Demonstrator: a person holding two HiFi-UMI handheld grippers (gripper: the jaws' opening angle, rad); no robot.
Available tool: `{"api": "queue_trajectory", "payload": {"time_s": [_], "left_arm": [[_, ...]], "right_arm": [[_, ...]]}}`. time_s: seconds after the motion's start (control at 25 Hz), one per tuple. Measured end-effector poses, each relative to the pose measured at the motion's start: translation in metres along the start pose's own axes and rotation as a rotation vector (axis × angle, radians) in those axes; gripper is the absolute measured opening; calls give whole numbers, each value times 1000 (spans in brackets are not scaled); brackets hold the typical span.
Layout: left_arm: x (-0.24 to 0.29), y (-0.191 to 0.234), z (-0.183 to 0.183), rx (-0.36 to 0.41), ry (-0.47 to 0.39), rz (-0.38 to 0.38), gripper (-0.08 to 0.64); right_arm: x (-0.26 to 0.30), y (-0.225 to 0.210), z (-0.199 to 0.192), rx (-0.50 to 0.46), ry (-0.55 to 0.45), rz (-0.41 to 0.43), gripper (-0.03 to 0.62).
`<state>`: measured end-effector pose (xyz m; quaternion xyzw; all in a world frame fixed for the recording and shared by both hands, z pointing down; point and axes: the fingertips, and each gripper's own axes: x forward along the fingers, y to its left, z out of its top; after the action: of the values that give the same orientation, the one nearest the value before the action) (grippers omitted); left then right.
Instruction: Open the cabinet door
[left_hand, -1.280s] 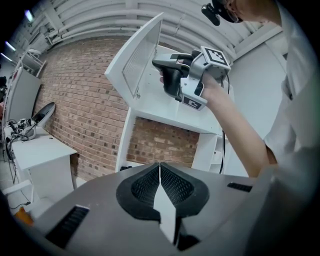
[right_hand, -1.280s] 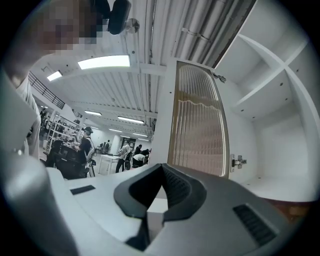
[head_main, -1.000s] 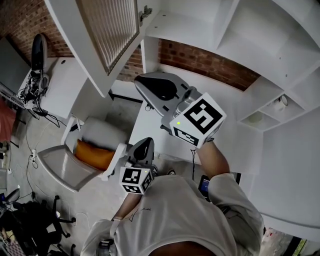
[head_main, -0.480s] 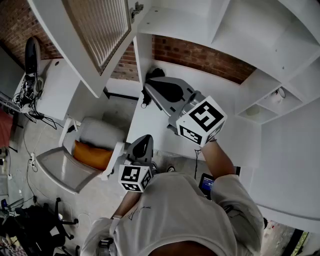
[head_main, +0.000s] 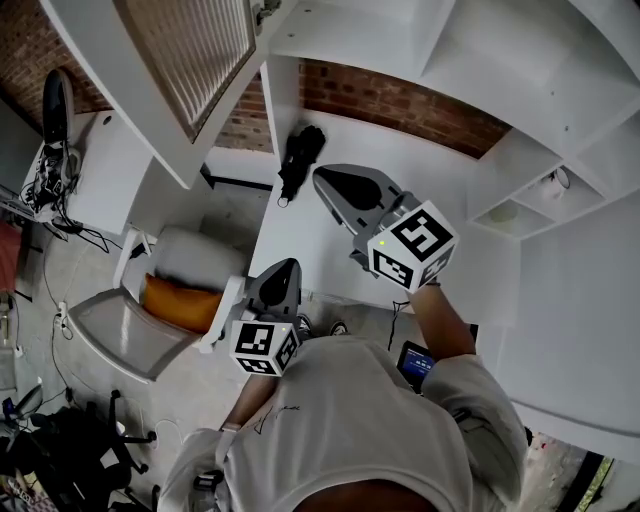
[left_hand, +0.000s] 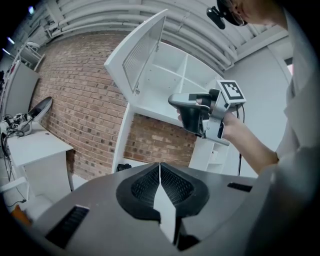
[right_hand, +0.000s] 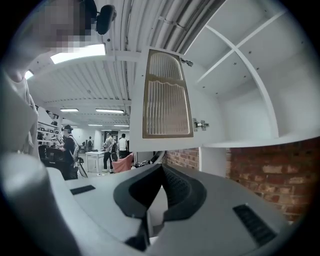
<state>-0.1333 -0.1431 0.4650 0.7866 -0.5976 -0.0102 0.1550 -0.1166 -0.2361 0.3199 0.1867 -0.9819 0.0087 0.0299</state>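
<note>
The white cabinet door (head_main: 165, 70), with a ribbed glass panel, stands swung wide open at the upper left, clear of the open white shelves (head_main: 470, 60). My right gripper (head_main: 325, 180) hangs shut and holds nothing, well below the door and over the white desk (head_main: 300, 245). In the right gripper view the door (right_hand: 167, 102) and its hinge (right_hand: 200, 125) lie ahead, above my shut right gripper (right_hand: 161, 175). My left gripper (head_main: 290, 268) is shut and idle at the desk's near edge. The left gripper view shows the door (left_hand: 142, 55) and the right gripper (left_hand: 186, 112) beyond my left gripper (left_hand: 160, 172).
A black object (head_main: 300, 155) lies on the desk near the brick wall (head_main: 400, 110). A grey chair with an orange cushion (head_main: 180, 300) stands to the left on the floor. Small cubby shelves (head_main: 530, 205) sit at the right. People stand far off in the room (right_hand: 107, 147).
My right gripper has dropped and drawn away from the open door, uncovering the black object on the desk. The left gripper has stayed where it was.
</note>
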Motion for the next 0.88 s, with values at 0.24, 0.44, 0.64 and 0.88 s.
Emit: {"api": "queue_trajectory", "payload": {"time_s": [0.24, 0.44, 0.64, 0.88], "left_arm": [[-1, 3, 1, 12, 0, 6, 17], [1, 6, 2, 13, -1, 18, 17], [1, 7, 3, 17, -5, 23, 17], [1, 8, 3, 18, -2, 27, 17]], "right_arm": [[-14, -6, -21, 38, 37, -32, 26], [-28, -11, -48, 95, 81, -57, 25], [-43, -13, -71, 141, 114, -88, 25], [-68, -17, -98, 193, 162, -136, 25]]}}
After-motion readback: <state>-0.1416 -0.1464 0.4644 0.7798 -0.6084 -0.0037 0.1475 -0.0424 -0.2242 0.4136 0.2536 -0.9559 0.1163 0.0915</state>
